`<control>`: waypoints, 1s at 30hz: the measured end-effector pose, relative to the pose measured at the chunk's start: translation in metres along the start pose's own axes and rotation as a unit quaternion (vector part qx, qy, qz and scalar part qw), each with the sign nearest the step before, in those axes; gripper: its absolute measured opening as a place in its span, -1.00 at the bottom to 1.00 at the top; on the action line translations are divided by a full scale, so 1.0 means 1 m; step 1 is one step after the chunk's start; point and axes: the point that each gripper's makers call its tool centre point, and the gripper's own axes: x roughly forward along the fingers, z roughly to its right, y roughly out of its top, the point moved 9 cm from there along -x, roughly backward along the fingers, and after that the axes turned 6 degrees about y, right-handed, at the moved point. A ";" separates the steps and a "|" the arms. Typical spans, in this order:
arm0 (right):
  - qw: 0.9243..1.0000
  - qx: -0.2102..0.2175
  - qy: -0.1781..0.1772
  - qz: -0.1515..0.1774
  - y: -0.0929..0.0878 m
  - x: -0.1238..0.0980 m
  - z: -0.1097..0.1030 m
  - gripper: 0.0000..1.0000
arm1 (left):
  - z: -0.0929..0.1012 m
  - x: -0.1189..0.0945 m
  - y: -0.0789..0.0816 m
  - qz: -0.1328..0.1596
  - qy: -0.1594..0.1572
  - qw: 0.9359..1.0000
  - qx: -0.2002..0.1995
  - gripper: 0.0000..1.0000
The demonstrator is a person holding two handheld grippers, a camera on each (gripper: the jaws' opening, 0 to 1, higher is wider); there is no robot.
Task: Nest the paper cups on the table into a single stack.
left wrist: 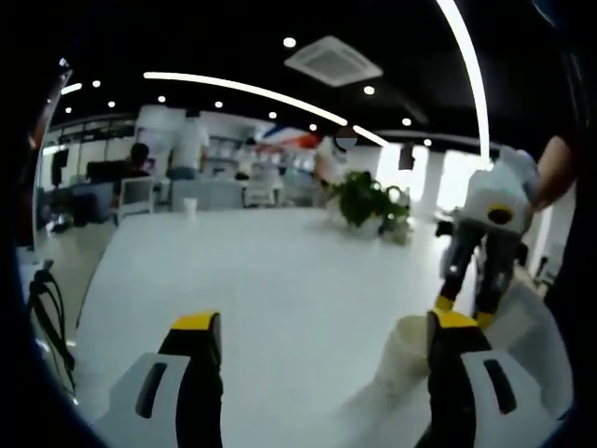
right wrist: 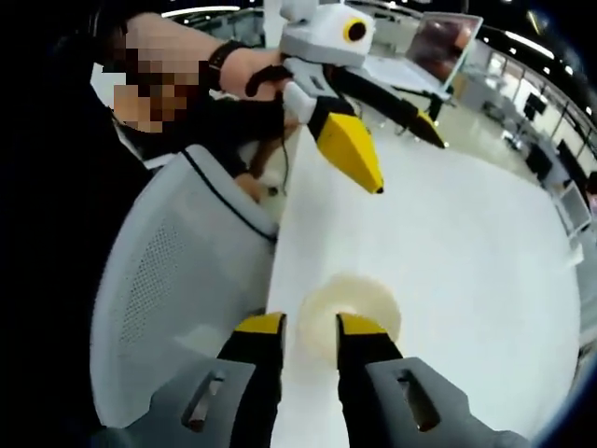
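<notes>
A cream paper cup (left wrist: 404, 350) stands on the white table (left wrist: 280, 280), just inside my left gripper's right finger. The left gripper (left wrist: 324, 325) is open wide with nothing between its jaws. From above, the cup (right wrist: 373, 301) shows its round mouth. My right gripper (right wrist: 311, 327) hangs over it with a narrow gap; one finger is above the mouth, the other outside the near rim. It shows no clamp on the cup. In the left gripper view the right gripper (left wrist: 464, 308) stands just behind the cup. The left gripper (right wrist: 392, 140) shows held in a hand.
A white mesh chair (right wrist: 168, 280) stands against the table's edge beside the cup. A potted plant (left wrist: 368, 201) and a small white cup (left wrist: 190, 205) sit at the table's far side. People and desks stand beyond. A laptop (right wrist: 443, 47) lies farther along.
</notes>
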 end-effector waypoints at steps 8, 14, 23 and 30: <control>0.999 -0.002 -0.015 0.032 0.004 -0.011 -0.001 -0.33 | 0.001 0.001 0.002 0.001 -0.005 1.000 0.004 0.79; 0.993 0.017 -0.061 0.097 0.006 -0.030 0.002 -0.12 | 0.000 0.001 0.004 0.000 -0.008 1.000 0.006 0.79; 0.983 0.065 -0.113 0.130 -0.012 -0.045 0.008 0.21 | 0.002 0.004 0.006 -0.008 -0.023 1.000 0.015 0.78; 0.975 0.088 -0.134 0.157 -0.020 -0.051 0.009 0.46 | 0.004 0.004 0.009 -0.010 -0.029 0.999 0.020 0.76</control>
